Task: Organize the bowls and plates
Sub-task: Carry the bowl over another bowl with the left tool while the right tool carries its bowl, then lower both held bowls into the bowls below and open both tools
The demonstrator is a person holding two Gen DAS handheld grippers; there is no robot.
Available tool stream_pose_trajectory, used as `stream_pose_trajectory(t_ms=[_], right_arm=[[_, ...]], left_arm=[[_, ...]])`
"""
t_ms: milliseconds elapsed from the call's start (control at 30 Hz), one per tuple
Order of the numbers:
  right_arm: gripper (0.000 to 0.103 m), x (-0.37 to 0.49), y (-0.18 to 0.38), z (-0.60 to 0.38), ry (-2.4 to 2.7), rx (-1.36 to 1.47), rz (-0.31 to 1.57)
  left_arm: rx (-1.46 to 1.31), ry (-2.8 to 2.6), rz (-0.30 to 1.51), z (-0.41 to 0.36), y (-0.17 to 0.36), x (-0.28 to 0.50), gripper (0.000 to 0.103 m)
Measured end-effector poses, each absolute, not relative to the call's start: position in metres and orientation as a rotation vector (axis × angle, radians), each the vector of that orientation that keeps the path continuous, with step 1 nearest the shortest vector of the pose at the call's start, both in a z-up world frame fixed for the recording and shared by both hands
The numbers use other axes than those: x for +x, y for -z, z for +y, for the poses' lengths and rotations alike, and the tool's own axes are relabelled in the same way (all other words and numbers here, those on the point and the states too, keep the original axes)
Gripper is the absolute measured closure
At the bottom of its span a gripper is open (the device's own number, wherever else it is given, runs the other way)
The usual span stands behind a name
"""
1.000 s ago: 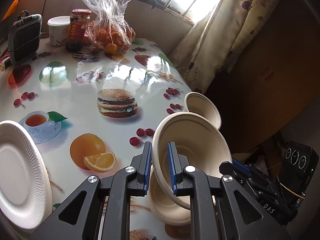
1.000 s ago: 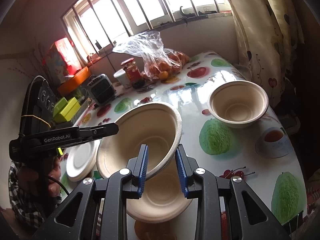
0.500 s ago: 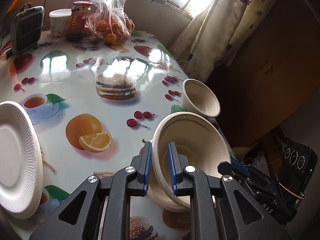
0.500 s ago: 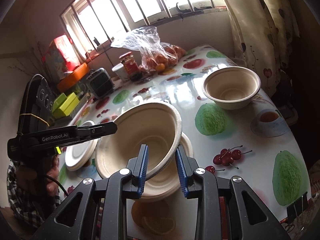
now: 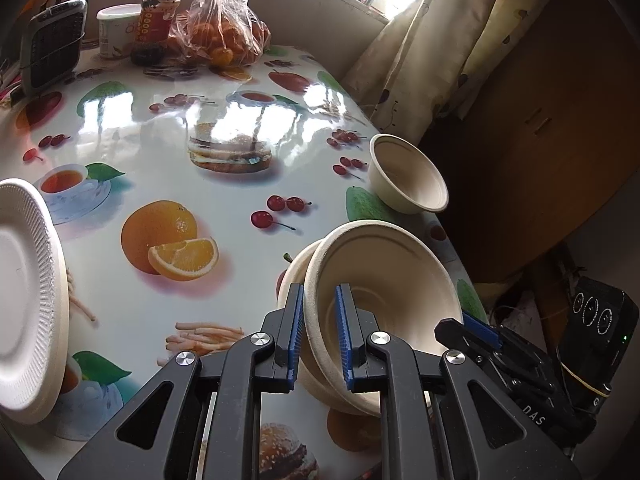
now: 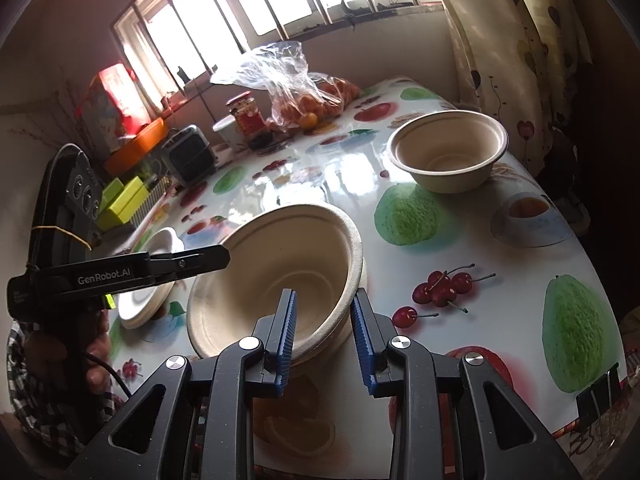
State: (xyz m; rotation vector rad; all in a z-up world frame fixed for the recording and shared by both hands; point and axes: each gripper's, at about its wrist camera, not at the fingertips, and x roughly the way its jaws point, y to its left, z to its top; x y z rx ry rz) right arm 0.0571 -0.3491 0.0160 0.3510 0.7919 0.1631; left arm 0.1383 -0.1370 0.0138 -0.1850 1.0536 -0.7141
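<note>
Tilted beige bowl (image 5: 384, 280) nested in another, third bowl (image 6: 448, 156) apart

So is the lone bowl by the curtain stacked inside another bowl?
No, the lone bowl sits by itself on the tablecloth, apart from the nested bowls.

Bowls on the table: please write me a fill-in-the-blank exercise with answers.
Both the left gripper and the right gripper grip the tilted bowl's ___.
With the lower bowl and the far bowl, the table carries ___ bowls.
The white plate is at the left wrist view's ___ edge.
Answers: rim; three; left
</note>
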Motion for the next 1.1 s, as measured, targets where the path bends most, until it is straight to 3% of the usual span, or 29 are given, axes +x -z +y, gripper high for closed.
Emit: stream_pose_trajectory(t_ms=[1100], right_arm=[[0.075, 0.057, -0.008, -0.334, -0.133, 0.251, 0.794]], left_arm=[[-0.170, 0.678, 1.053, -0.138, -0.009, 0.137, 0.087]])
